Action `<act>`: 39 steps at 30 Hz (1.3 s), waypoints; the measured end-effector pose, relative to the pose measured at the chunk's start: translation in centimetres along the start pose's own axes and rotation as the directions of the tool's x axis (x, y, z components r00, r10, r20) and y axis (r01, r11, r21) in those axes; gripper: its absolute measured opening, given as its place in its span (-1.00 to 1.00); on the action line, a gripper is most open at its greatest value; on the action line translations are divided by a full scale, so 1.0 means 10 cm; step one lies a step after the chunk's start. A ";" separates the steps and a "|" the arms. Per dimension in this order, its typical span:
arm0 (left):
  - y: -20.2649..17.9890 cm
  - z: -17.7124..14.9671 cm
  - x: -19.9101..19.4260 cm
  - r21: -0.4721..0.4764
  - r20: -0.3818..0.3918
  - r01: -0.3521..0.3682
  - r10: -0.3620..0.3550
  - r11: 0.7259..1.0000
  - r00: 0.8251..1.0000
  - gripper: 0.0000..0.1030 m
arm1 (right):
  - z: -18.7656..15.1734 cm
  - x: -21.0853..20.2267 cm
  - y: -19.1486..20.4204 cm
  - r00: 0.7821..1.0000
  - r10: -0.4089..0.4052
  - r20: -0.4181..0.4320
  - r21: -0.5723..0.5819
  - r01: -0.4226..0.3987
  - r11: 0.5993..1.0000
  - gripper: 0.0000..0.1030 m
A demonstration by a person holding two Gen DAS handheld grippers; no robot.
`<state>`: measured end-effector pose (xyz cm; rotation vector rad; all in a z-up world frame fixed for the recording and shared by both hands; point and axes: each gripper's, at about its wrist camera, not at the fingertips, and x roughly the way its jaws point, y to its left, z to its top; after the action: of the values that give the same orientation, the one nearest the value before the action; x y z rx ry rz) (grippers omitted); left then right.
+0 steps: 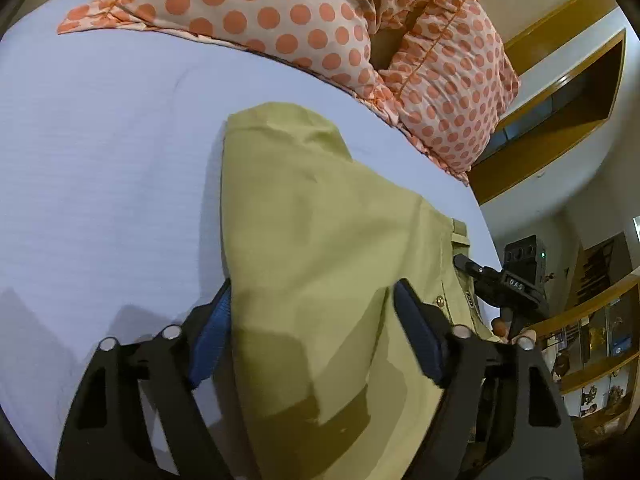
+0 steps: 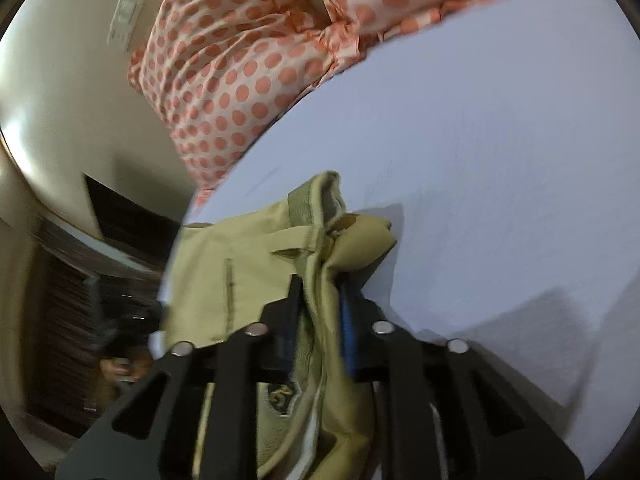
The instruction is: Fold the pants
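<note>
Olive-green pants (image 1: 320, 240) lie on a pale blue bedsheet (image 1: 100, 160), partly folded, with the waistband toward the right edge of the bed. My left gripper (image 1: 312, 292) is open, its blue-padded fingers (image 1: 212, 340) spread either side of the cloth and above it. My right gripper (image 2: 320, 292) is shut on the waistband part of the pants (image 2: 312, 220), with the fabric bunched between the jaws. It also shows in the left wrist view (image 1: 480, 272) at the waistband's edge.
Pillows with orange polka dots (image 1: 280, 12) lie at the head of the bed, also in the right wrist view (image 2: 240, 72). Wooden wall shelving (image 1: 560, 92) and a shelf with small items (image 1: 592, 352) stand beyond the bed's right edge.
</note>
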<state>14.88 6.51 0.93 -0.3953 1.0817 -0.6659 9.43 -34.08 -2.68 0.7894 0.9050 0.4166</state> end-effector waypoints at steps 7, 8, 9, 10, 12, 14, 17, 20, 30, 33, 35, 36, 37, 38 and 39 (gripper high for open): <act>0.03 0.05 -0.01 -0.048 -0.011 -0.002 0.001 0.999 1.000 -0.80 | 0.13 -0.03 0.09 0.995 0.097 0.000 0.046 -0.097 0.994 -0.78; -0.02 0.08 -0.03 -0.026 0.002 -0.019 0.019 0.999 1.000 -0.82 | 0.18 -0.04 0.15 0.996 0.094 0.003 0.031 -0.094 0.995 -0.79; -0.06 0.13 -0.05 -0.011 0.013 -0.026 0.026 1.000 1.000 -0.83 | 0.27 -0.04 0.25 0.996 0.089 0.008 0.008 -0.089 0.996 -0.79; -0.12 0.21 -0.06 0.007 0.032 -0.026 0.025 1.000 0.999 -0.84 | 0.34 -0.05 0.31 0.996 0.084 0.017 -0.014 -0.083 0.996 -0.79; -0.24 0.39 -0.07 0.050 0.068 -0.054 0.051 0.997 0.996 -0.85 | 0.56 -0.05 0.54 0.997 0.050 0.056 -0.085 -0.045 0.995 -0.79; -0.36 0.63 -0.03 0.093 0.131 -0.123 0.111 0.988 0.985 -0.85 | 0.78 -0.01 0.68 0.994 0.011 0.104 -0.125 0.003 0.992 -0.79; -0.37 1.00 0.17 0.074 0.210 -0.235 0.215 0.969 0.954 -0.77 | 1.05 0.08 0.72 0.982 -0.071 0.177 -0.143 0.097 0.985 -0.79; -0.26 1.22 0.47 0.025 0.192 -0.457 0.444 0.889 0.875 -0.69 | 1.21 0.37 0.60 0.947 -0.255 0.195 -0.135 0.283 0.950 -0.71; -0.43 0.78 -0.07 0.061 0.245 -0.246 0.224 0.967 0.943 0.38 | 0.98 0.36 0.74 0.958 -0.241 0.156 -0.197 0.269 0.943 0.40; -0.37 0.77 0.52 0.014 0.019 -0.198 0.198 0.980 0.980 0.43 | 0.99 0.74 0.61 0.938 -0.345 0.024 -0.146 0.345 0.927 0.51; -0.44 0.74 0.57 0.062 0.075 -0.259 0.254 0.964 0.964 0.39 | 0.99 0.72 0.65 0.908 -0.412 0.070 -0.152 0.418 0.896 0.57; -0.48 0.73 0.58 0.074 0.070 -0.302 0.297 0.951 0.952 0.32 | 0.97 0.69 0.67 0.858 -0.510 0.061 -0.143 0.513 0.846 0.56; -0.53 0.68 0.54 0.082 0.071 -0.331 0.326 0.940 0.943 0.32 | 0.90 0.61 0.73 0.841 -0.534 0.081 -0.143 0.540 0.829 0.56; -0.58 0.61 0.48 0.093 0.080 -0.325 0.319 0.941 0.945 0.36 | 0.85 0.53 0.78 0.848 -0.520 0.104 -0.153 0.531 0.834 0.58; -0.63 0.52 0.41 0.111 0.093 -0.319 0.310 0.941 0.946 0.42 | 0.71 0.38 0.90 0.856 -0.494 0.155 -0.181 0.516 0.837 0.68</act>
<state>18.94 -1.06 4.18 -0.1322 0.9990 -0.4270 17.38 -28.86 4.71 0.3411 0.9155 0.0024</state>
